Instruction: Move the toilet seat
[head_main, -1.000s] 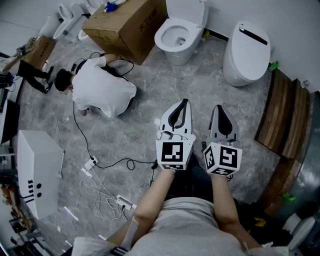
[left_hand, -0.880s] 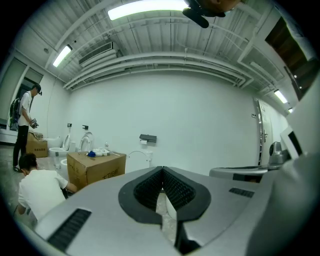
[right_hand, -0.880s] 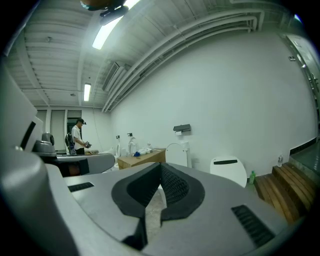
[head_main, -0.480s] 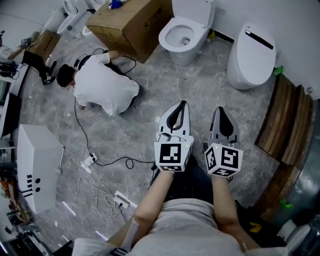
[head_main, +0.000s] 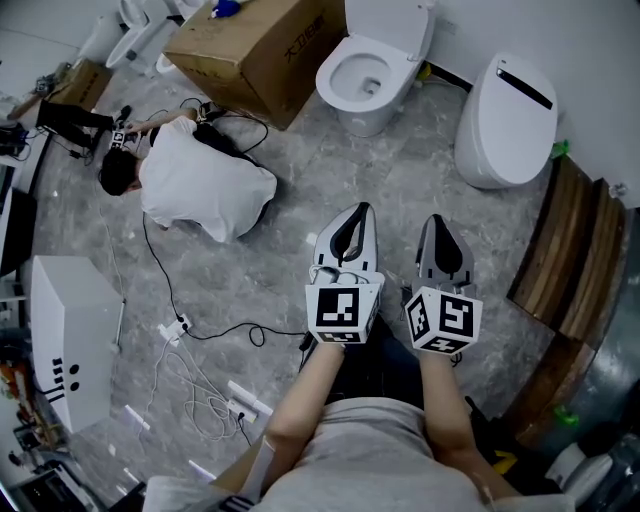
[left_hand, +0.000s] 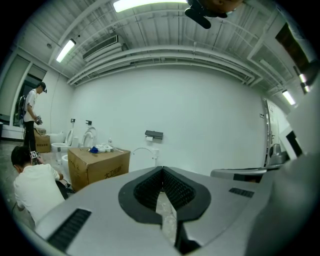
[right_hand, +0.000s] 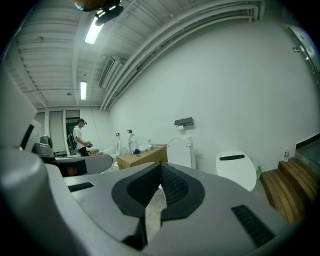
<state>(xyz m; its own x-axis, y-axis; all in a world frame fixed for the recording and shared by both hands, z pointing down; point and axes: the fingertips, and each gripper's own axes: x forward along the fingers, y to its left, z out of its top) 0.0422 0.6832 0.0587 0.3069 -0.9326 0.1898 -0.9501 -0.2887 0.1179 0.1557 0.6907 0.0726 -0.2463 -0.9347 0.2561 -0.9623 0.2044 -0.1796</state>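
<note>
An open white toilet (head_main: 368, 78) stands at the far wall, its seat and lid (head_main: 393, 20) raised; in the right gripper view the raised lid (right_hand: 180, 152) shows upright. To its right is a second white toilet (head_main: 506, 108) with the lid down, also visible as an oval lid (right_hand: 236, 170). My left gripper (head_main: 365, 207) and right gripper (head_main: 437, 218) are held side by side over the grey floor, well short of both toilets. Both are shut with nothing between their jaws, as the left gripper (left_hand: 162, 170) and right gripper (right_hand: 161, 166) show in their own views.
A person in a white shirt (head_main: 205, 185) crouches on the floor at left, next to a large cardboard box (head_main: 255, 50). Cables (head_main: 200, 365) trail across the floor by a white cabinet (head_main: 65, 340). Wooden planks (head_main: 565, 235) lie at right. Another person (left_hand: 31, 117) stands far left.
Both grippers stay shut and side by side while the floor and toilets shift slightly in the view. The crouching person has leaned and stretched an arm toward the upper left.
</note>
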